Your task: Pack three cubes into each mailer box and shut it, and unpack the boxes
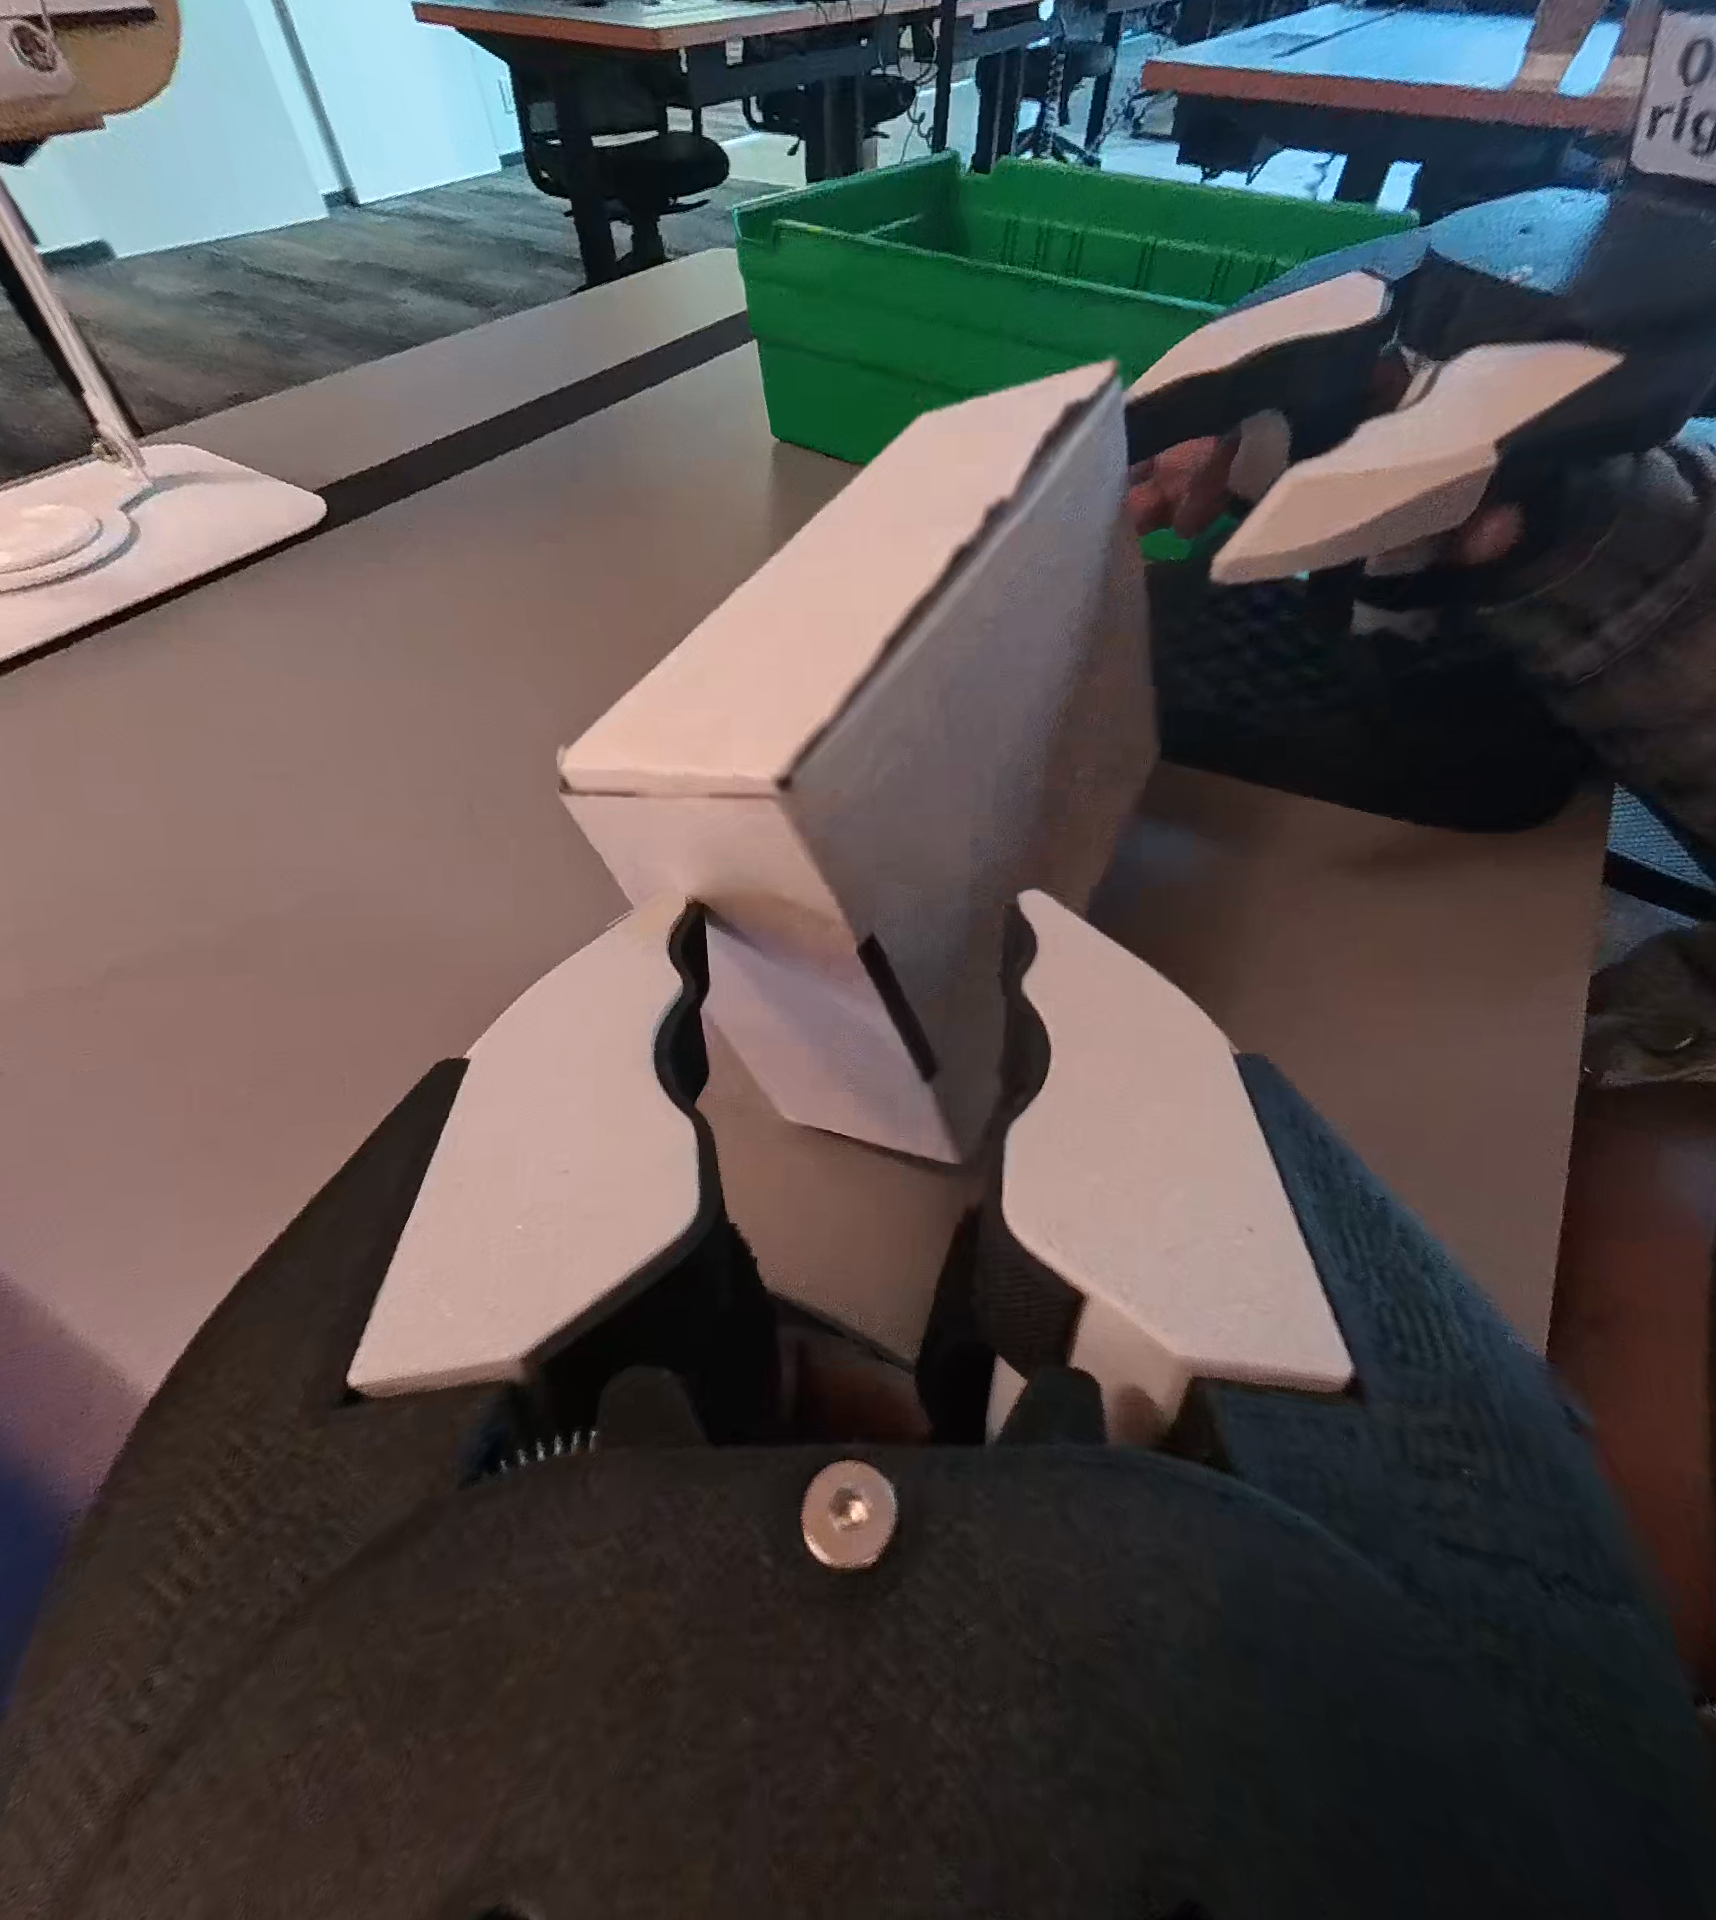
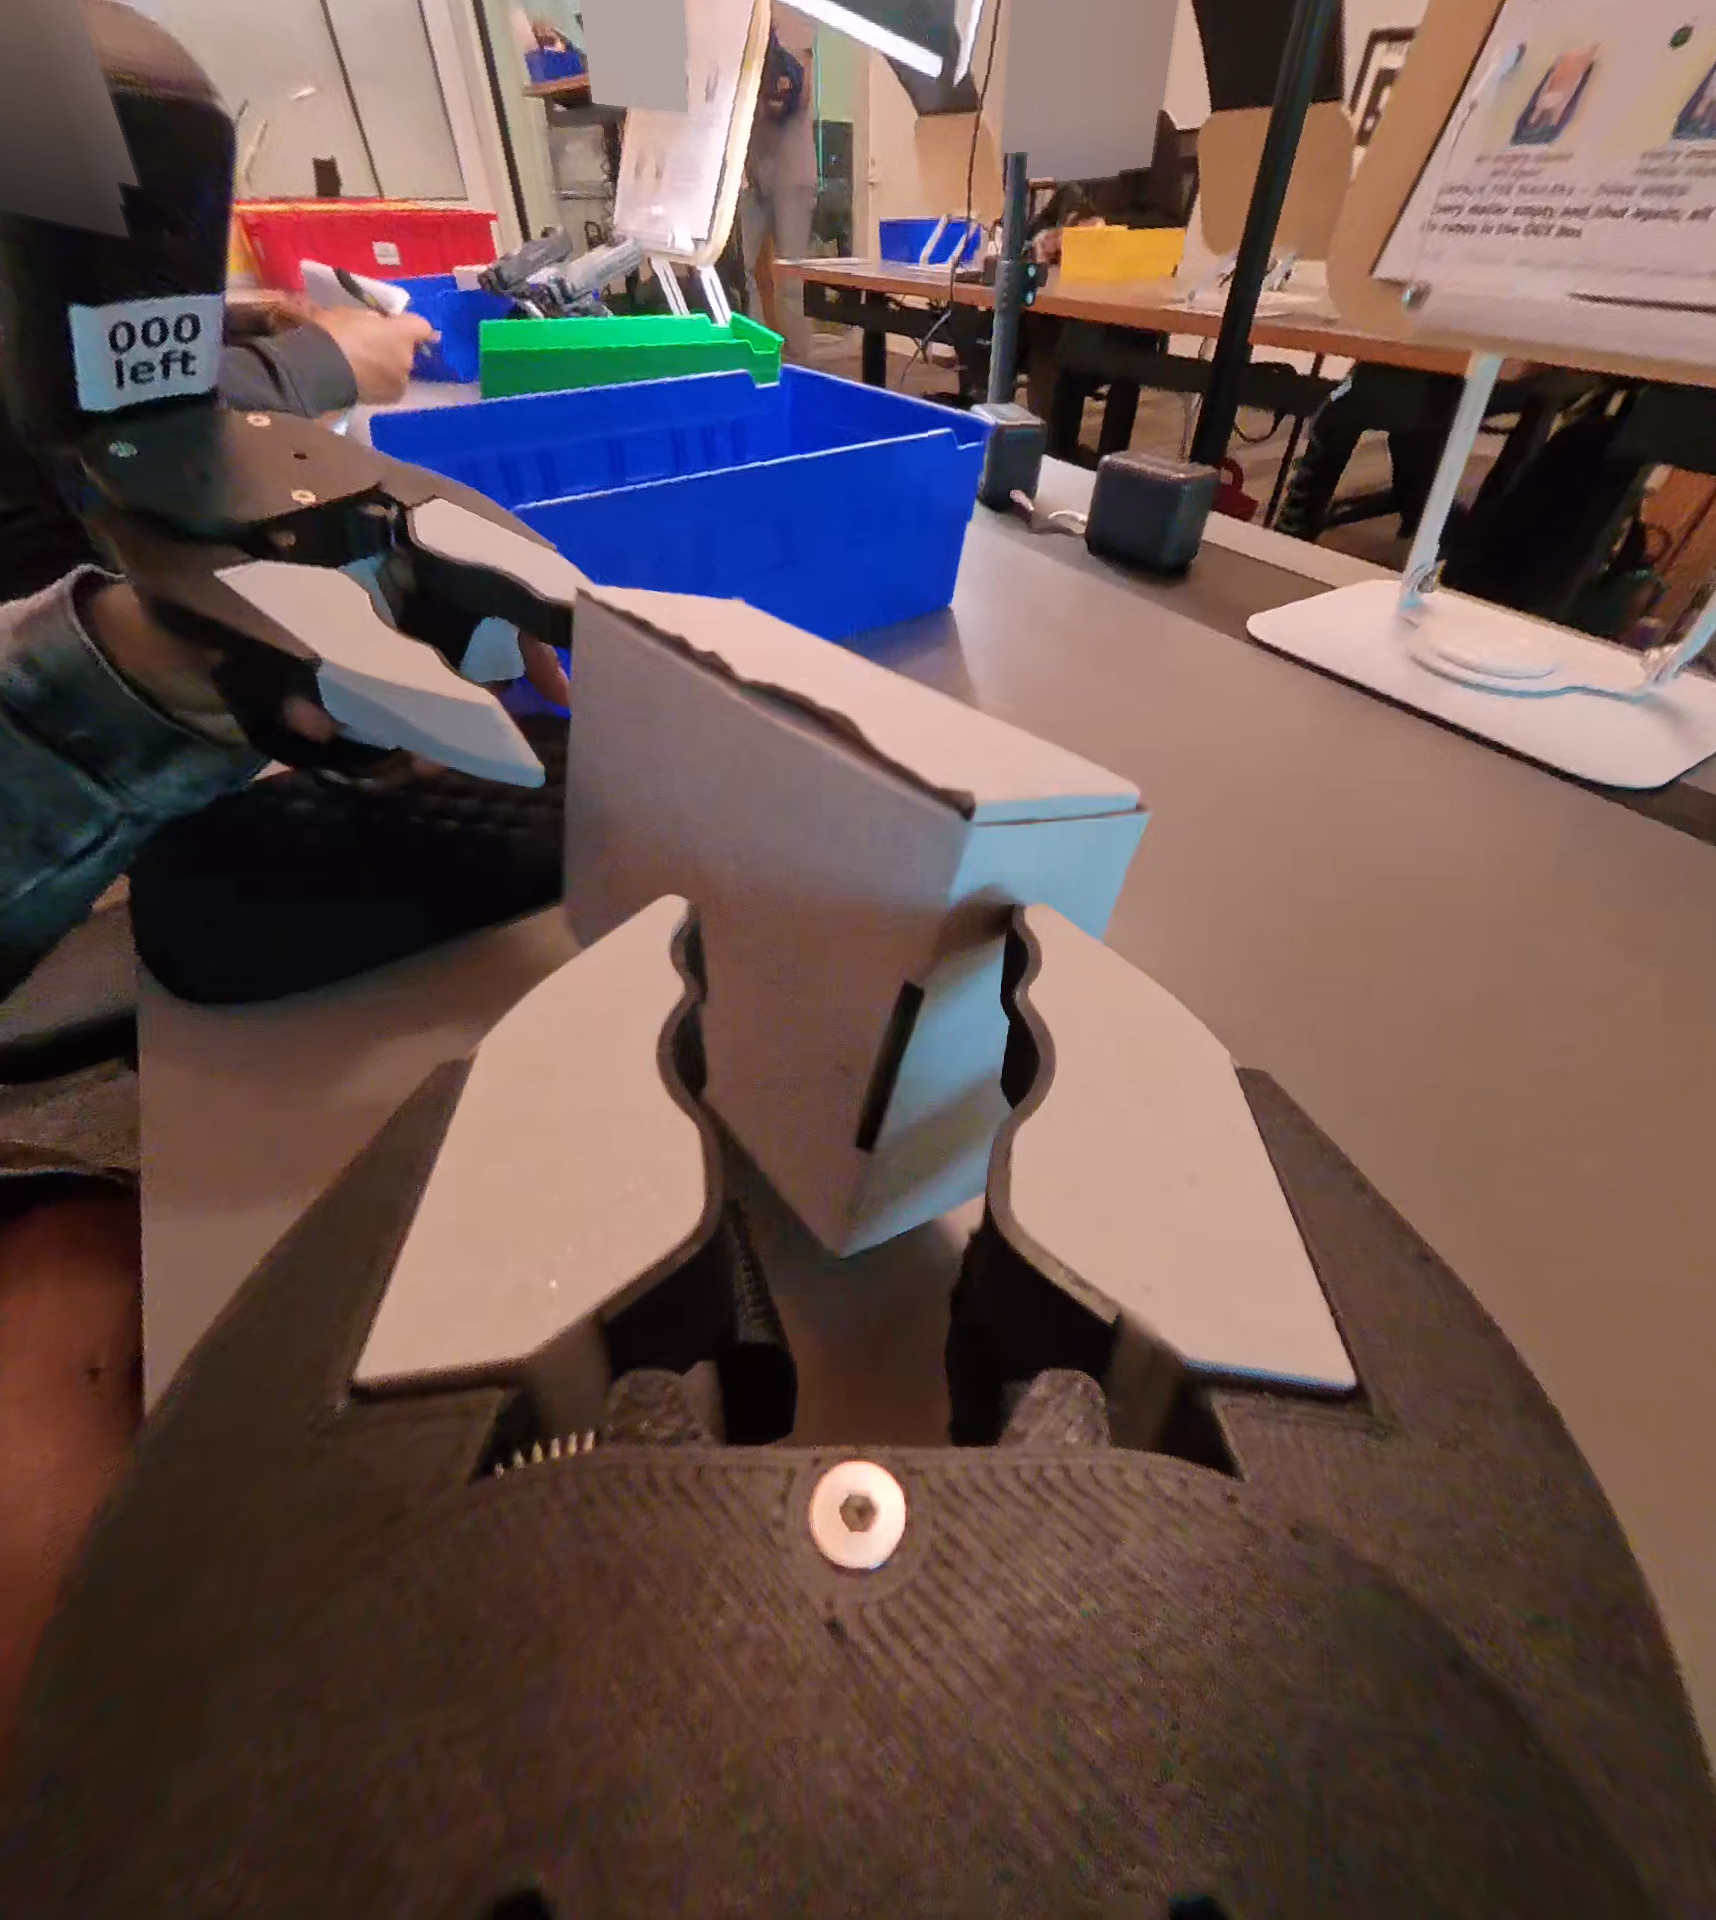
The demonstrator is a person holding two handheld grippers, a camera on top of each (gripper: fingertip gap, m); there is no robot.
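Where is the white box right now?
The white mailer box is tilted above the grey table, pinched at opposite ends by the left gripper and the right gripper, near the green bin.

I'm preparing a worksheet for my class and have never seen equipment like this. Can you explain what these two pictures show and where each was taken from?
No robot here: a person holds a two-finger gripper in each hand, and each carries a camera that looks along its fingers. One picture is from the left gripper, the other from the right gripper. Both clamp opposite ends of one closed white mailer box, tilted above the grey table. A green bin and a blue bin stand behind.
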